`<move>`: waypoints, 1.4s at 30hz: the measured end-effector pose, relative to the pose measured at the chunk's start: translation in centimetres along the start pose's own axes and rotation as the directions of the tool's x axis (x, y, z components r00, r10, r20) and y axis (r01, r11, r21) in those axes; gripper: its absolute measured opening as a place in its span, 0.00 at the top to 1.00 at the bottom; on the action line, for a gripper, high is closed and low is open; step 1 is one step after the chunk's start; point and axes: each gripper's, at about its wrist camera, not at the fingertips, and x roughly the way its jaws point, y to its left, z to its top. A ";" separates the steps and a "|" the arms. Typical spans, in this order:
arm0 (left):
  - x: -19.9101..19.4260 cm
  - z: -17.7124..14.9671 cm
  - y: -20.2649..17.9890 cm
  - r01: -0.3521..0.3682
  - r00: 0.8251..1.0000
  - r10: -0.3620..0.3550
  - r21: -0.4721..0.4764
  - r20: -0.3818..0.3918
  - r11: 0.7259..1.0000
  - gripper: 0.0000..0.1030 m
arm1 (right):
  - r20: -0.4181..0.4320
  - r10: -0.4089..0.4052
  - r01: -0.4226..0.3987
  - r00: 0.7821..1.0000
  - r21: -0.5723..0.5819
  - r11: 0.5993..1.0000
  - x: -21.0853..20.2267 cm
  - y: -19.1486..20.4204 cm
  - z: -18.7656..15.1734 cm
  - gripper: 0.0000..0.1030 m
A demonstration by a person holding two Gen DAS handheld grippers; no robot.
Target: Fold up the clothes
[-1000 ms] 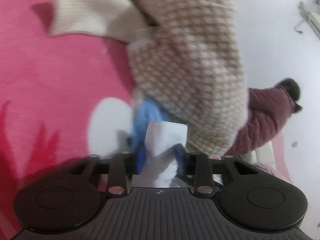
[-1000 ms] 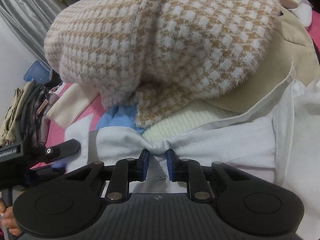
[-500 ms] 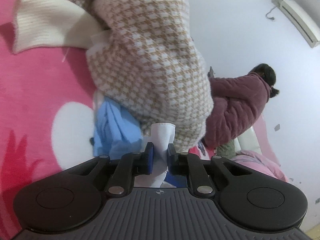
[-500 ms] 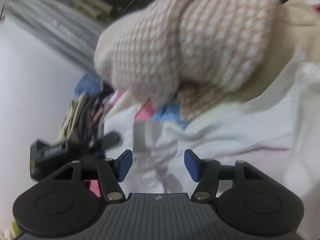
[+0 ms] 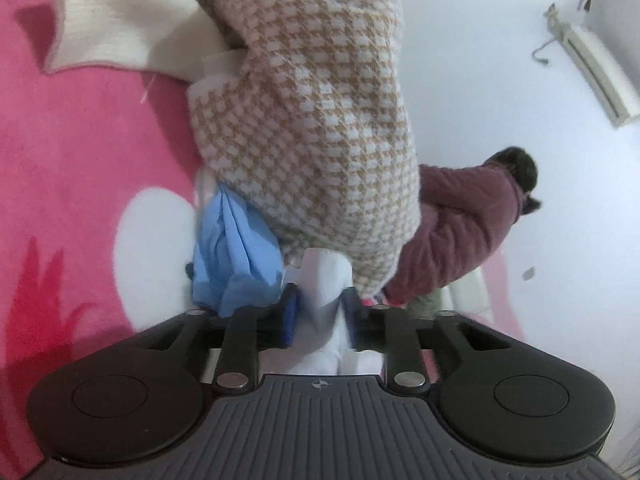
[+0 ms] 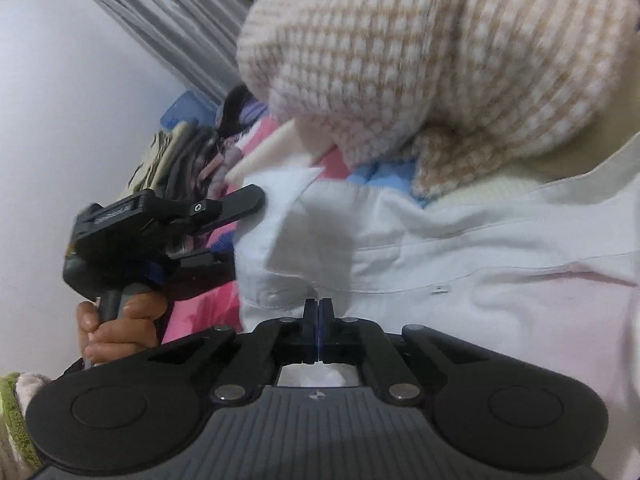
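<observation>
A white shirt (image 6: pixel 440 264) lies spread under a pile of clothes on a pink blanket (image 5: pixel 80 140). My right gripper (image 6: pixel 319 308) is shut on a thin pinch of its edge. My left gripper (image 5: pixel 322 312) grips a bunched fold of the same white shirt (image 5: pixel 326 276) between its blue pads. In the right wrist view the left gripper (image 6: pixel 244 204) sits at the shirt's left corner, held by a hand (image 6: pixel 120 320). A fuzzy tan-and-white houndstooth sweater (image 5: pixel 312 120) rests on top, blurred in the right wrist view (image 6: pixel 440 60).
A light blue garment (image 5: pixel 232 248) and a cream knit piece (image 5: pixel 120 28) lie beneath the sweater. A person in a maroon jacket (image 5: pixel 468 224) bends over by the white wall. A stack of folded clothes (image 6: pixel 180 152) sits at the far left below grey curtains (image 6: pixel 160 12).
My right gripper let go of the shirt, opened wide, then shut again on its edge nearer the left corner. The left gripper kept hold of the shirt and swung slightly.
</observation>
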 end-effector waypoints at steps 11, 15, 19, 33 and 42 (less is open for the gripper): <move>0.7 -0.2 0.9 -0.066 0.998 0.066 0.002 -0.005 0.998 0.68 | 0.058 -0.136 0.128 0.989 0.124 0.984 -2.7 -2.7 -1.3 1.00; 1.5 -0.5 0.5 -0.132 0.991 0.133 0.056 -0.013 0.990 0.60 | 0.028 -0.191 0.185 0.981 0.144 0.972 -2.8 -3.3 -1.8 1.00; 2.6 -0.4 -0.2 -0.171 0.985 0.174 0.108 -0.021 0.979 0.60 | 0.010 -0.229 0.226 0.973 0.116 0.967 -3.1 -2.7 -2.2 1.00; 3.0 -0.1 -2.5 -0.217 0.974 0.197 0.211 0.114 0.953 0.94 | 0.096 -0.352 0.354 0.931 -0.010 0.935 -3.6 0.0 -2.3 1.00; 3.0 0.1 -1.6 -0.316 0.942 0.274 0.232 0.195 0.920 0.94 | 0.113 -0.377 0.366 0.919 0.102 0.925 -4.6 -2.3 -1.7 0.96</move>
